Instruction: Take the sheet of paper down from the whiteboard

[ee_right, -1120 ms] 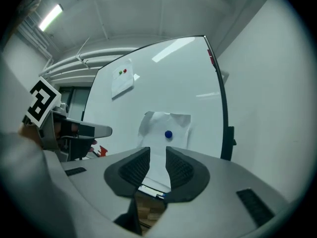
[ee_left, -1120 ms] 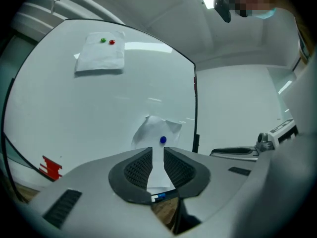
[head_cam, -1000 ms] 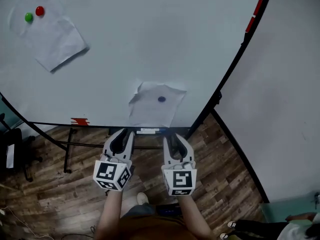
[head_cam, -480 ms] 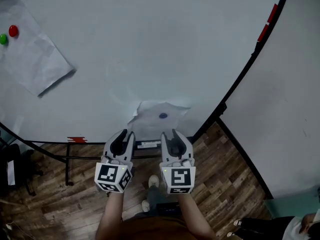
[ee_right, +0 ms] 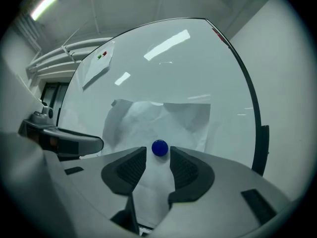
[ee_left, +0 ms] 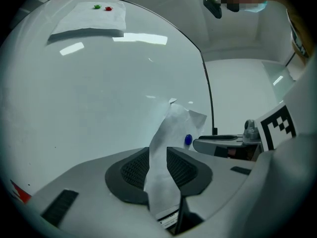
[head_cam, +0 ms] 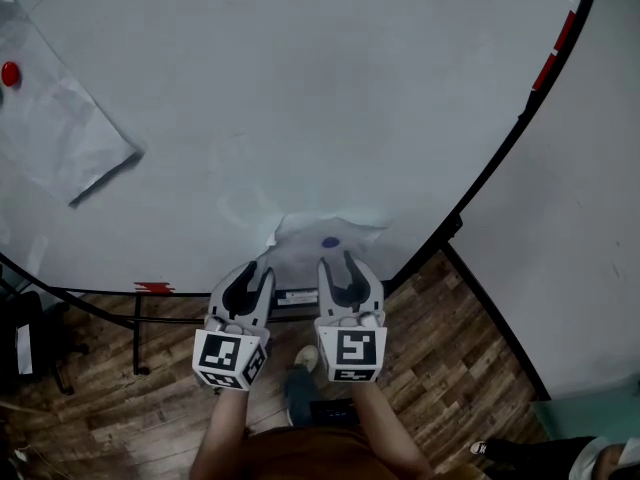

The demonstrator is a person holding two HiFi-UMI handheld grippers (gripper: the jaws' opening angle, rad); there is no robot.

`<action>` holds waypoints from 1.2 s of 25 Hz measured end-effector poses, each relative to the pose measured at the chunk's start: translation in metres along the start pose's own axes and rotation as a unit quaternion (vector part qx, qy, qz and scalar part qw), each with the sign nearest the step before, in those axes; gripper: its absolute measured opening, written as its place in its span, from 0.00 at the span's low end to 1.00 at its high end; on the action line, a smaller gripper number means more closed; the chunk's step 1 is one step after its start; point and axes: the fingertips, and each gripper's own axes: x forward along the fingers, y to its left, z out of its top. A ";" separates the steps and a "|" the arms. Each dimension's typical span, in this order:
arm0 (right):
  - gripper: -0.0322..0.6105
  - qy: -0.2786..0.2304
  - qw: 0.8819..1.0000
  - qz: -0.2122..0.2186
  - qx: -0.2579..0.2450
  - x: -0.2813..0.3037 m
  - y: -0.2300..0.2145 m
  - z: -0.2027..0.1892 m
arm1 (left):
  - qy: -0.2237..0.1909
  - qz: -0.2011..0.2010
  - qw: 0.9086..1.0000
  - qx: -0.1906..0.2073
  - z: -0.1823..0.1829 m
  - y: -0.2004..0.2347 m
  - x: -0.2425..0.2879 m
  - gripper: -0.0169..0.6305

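Both grippers have closed in on the board since a sec ago: tips were short of the sheet's bottom edge, now they're right up at it. L gripper [head_cam: 250,271] has its jaws opening. The sheet of paper [head_cam: 300,240] curls out along its left edge, and that fold stands between my pads [ee_left: 133,167], which aren't squeezing it. R gripper [head_cam: 340,266] jaws are opening too, spread either side of the blue magnet [ee_right: 159,148]. The magnet sits just past the tips, no contact as far as I can see. Sheet is on the whiteboard [head_cam: 300,98], low down near the bottom rail, crumpled, pinned by that magnet approx. mid-sheet. 2nd sheet [head_cam: 60,133] w/ a red magnet [head_cam: 10,73] hangs top left, well apart. Wood floor [head_cam: 440,348] below.
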 end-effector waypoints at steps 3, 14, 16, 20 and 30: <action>0.29 -0.002 1.000 -0.008 -0.004 0.005 -0.003 0.000 | -0.003 0.003 1.000 0.000 0.001 0.001 0.003 0.21; 0.29 -0.017 0.999 -0.021 -0.025 0.021 0.002 0.003 | -0.027 0.020 0.999 0.007 0.014 0.010 0.007 0.21; 0.28 -0.021 0.999 -0.025 -0.028 0.023 0.000 0.005 | -0.027 0.019 0.999 0.009 0.016 0.008 0.009 0.21; 0.24 -0.028 0.998 -0.038 -0.037 0.024 -0.002 0.005 | -0.026 0.016 0.999 0.009 0.014 0.006 0.013 0.21; 0.24 -0.031 0.997 -0.047 -0.046 0.024 -0.002 0.003 | -0.023 0.014 1.000 0.006 0.011 0.005 0.020 0.18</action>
